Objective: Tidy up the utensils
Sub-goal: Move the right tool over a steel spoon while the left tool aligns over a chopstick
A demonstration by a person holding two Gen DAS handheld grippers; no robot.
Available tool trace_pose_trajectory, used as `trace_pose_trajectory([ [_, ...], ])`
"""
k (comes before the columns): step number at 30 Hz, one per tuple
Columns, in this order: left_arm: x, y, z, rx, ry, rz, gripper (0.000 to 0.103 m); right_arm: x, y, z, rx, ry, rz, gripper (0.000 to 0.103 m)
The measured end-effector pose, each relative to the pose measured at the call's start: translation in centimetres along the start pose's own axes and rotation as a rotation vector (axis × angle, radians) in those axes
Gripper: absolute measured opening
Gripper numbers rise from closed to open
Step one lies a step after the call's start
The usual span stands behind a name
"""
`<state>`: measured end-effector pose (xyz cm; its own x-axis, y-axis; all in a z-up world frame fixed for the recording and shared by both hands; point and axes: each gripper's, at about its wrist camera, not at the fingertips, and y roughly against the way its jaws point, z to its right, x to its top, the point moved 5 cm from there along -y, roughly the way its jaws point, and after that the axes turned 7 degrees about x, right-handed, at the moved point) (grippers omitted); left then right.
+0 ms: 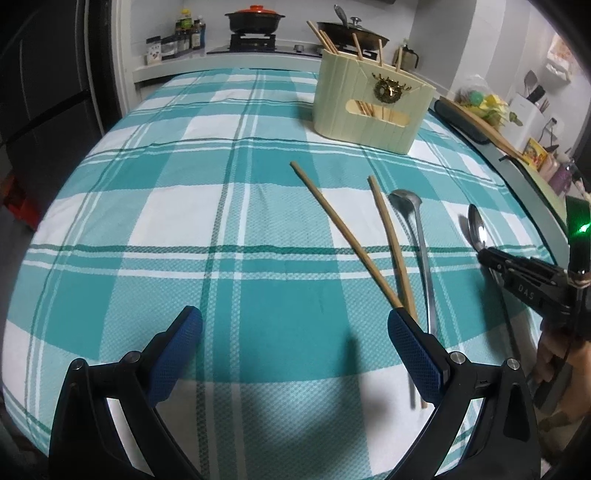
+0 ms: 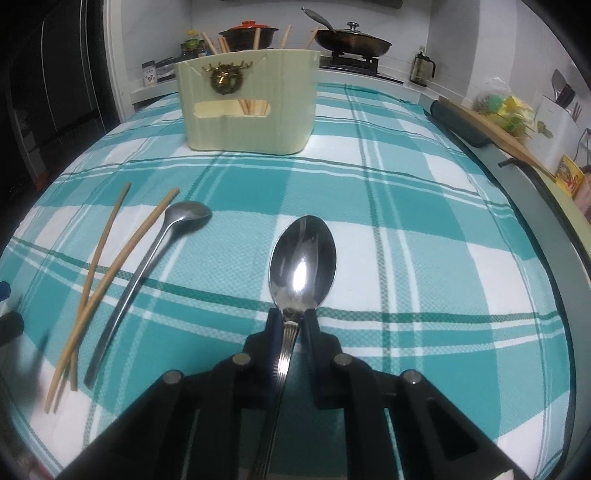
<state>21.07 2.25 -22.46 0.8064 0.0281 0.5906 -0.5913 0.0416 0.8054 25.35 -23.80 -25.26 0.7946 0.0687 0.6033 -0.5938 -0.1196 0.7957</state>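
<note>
My right gripper [image 2: 291,317] is shut on the neck of a shiny metal spoon [image 2: 303,258], bowl pointing forward above the checked tablecloth; it also shows at the right edge of the left wrist view [image 1: 491,258] with the spoon [image 1: 476,227]. My left gripper [image 1: 295,332] is open and empty, its right pad beside the near ends of two wooden chopsticks [image 1: 351,240] [image 2: 99,273]. A long-handled grey spoon [image 1: 419,243] [image 2: 147,266] lies next to them. The cream utensil holder [image 1: 369,107] [image 2: 251,107] stands at the back with several chopsticks in it.
The table [image 1: 147,221] is covered by a teal and white checked cloth. Behind it a stove holds a red-lidded pot [image 1: 255,18] and a pan [image 2: 352,40]. Bottles [image 1: 188,33] stand at the back left. A dark tray [image 1: 465,122] and clutter line the right side.
</note>
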Motion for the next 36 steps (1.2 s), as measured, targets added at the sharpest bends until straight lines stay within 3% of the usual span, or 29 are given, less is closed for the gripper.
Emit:
trace_pose_trajectory([
  [4, 2.6, -1.8, 0.5, -0.013, 0.027, -0.009, 0.101, -0.2, 0.1, 0.5, 0.011, -0.028, 0.018, 0.011],
  [8, 5.3, -4.9, 1.1, 0.035, 0.057, -0.03, 0.1, -0.2, 0.1, 0.5, 0.013, -0.04, 0.037, 0.012],
  [11, 5.1, -7.2, 2.2, 0.106, -0.004, -0.079, 0.1, -0.3, 0.1, 0.6, 0.017, -0.042, 0.045, 0.012],
  [14, 4.0, -6.7, 3.1, 0.179, -0.104, -0.005, 0.1, -0.3, 0.1, 0.7, 0.027, -0.047, 0.053, 0.013],
  [19, 2.9, -5.7, 1.0, 0.159, -0.132, -0.029, 0.102, -0.4, 0.2, 0.9, 0.041, -0.057, 0.06, 0.013],
  [26, 2.5, -5.5, -2.2, 0.119, -0.095, -0.088, 0.1, -0.5, 0.2, 1.0, 0.062, -0.071, 0.064, 0.013],
  [28, 2.3, -5.3, -2.2, 0.113, -0.118, -0.097, 0.1, -0.4, 0.2, 1.2, 0.095, -0.083, 0.063, 0.019],
  [33, 2.3, -5.3, -1.6, 0.1, -0.161, -0.11, 0.1, -0.7, 0.9, 1.5, 0.173, -0.113, 0.02, 0.054],
  [36, 2.9, -5.8, -1.4, 0.086, -0.152, -0.115, 0.1, -0.9, 0.9, 1.5, 0.137, -0.093, -0.006, 0.054],
])
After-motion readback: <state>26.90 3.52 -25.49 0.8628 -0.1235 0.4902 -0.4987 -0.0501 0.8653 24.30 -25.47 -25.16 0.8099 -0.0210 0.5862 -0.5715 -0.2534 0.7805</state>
